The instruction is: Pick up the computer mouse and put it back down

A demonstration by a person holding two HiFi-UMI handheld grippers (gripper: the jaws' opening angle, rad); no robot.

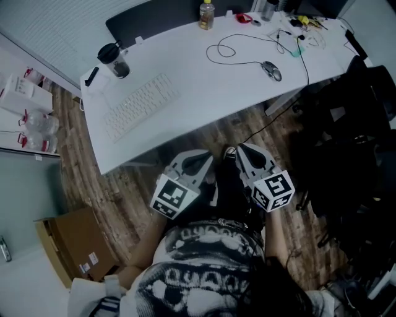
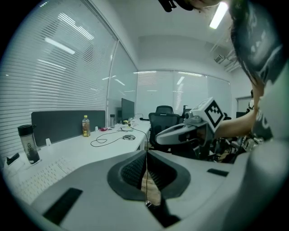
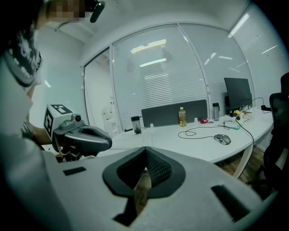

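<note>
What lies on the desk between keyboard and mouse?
Bare desk from keyboard to mouse, per the head view; the mouse's cable loops just behind.

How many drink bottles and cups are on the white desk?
3: a dark tumbler beside the keyboard, a yellow bottle at the back edge, a dark flask near the cluttered corner. Clutter may hide more.

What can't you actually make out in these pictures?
- Computer mouse: too small in every view to show its buttons.
- Bottle: head view, label too small to read.
- Dark heap right of the desk: head view, too shadowed to tell what it is.
- Container at the desk's far end: cut off by the head view's top edge.
</note>
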